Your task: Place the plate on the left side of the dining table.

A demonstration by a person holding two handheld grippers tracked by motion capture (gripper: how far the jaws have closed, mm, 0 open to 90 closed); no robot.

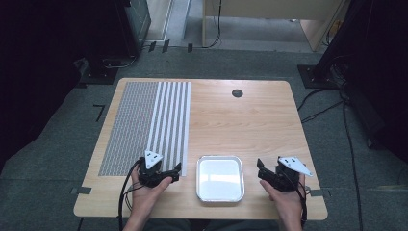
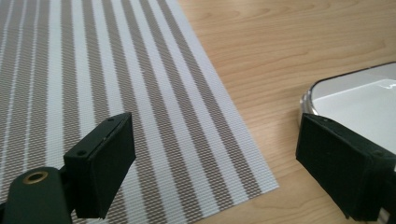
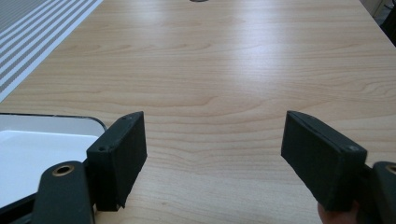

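A white tray with a metal rim (image 1: 220, 157) lies near the front edge of the wooden table (image 1: 240, 120), with nothing in it. My left gripper (image 1: 168, 173) hovers just left of the tray, over the near right corner of a grey-and-white striped placemat (image 1: 144, 120). Its jaws stand wide apart with nothing between them. In the left gripper view, the left gripper (image 2: 210, 140) looks over the placemat (image 2: 116, 70), with the tray (image 2: 355, 88) at the right. My right gripper (image 1: 269, 166) is right of the tray, open and holding nothing. The right gripper view shows the right gripper (image 3: 215, 140) over bare wood, with the tray (image 3: 28, 140) at lower left.
A small black round grommet (image 1: 237, 93) sits in the tabletop near its far edge. The placemat covers the table's left part. Cables and dark furniture stand on the floor around the table.
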